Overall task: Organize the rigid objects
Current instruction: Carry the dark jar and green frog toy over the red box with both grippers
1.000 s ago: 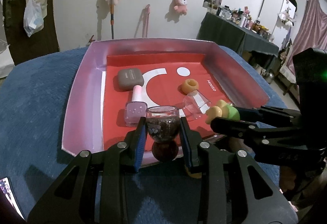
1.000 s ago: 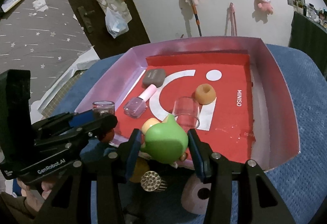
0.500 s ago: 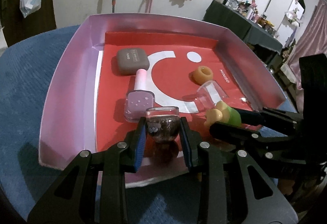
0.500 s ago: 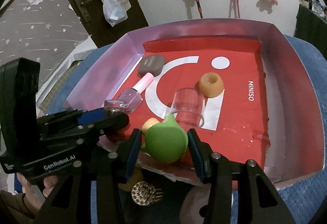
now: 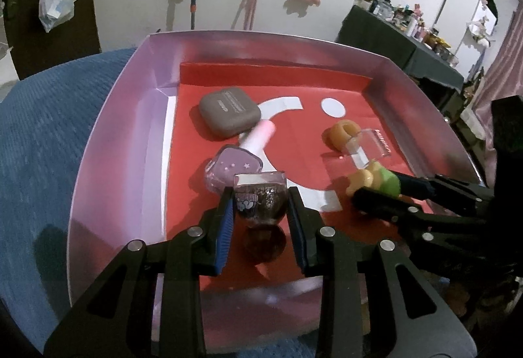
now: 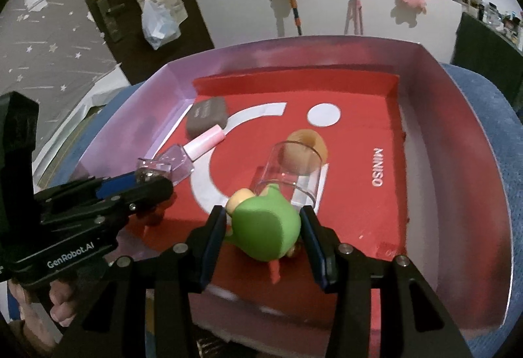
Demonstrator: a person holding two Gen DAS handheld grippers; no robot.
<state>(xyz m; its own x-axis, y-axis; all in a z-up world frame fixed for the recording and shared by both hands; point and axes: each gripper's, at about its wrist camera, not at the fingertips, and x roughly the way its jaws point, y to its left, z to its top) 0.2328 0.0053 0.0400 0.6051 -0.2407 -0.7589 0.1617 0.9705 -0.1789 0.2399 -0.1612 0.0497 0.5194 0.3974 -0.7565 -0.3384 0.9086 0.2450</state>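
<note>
- Over the near edge of the box (image 5: 108,142), at about 6 o'clock on its red floor, both grippers are held with loads; a drop onto the near wall instead of the floor could be caused by too early a release.
- At 12 o'clock from the green toy (image 6: 266,229), a clear cup (image 6: 291,175) is seen lying just beside it; it could be knocked and rolled into the ring (image 6: 309,145) if the toy is set down further forward.
- Between the fingers of the right gripper (image 6: 264,229) the toy is clamped; a slip could be caused by its rounded sides.
- Between the fingers of the left gripper (image 5: 260,206) a dark bottle (image 5: 260,204) is gripped, cap downward as far as can be told.
- At 11 o'clock from that bottle, a lilac polish bottle (image 5: 235,163) lies very close, with a grey case (image 5: 228,111) beyond it; a collision could be caused by any forward push.
- Toppling of the dark bottle is judged likely if it is stood on its cap.
</note>
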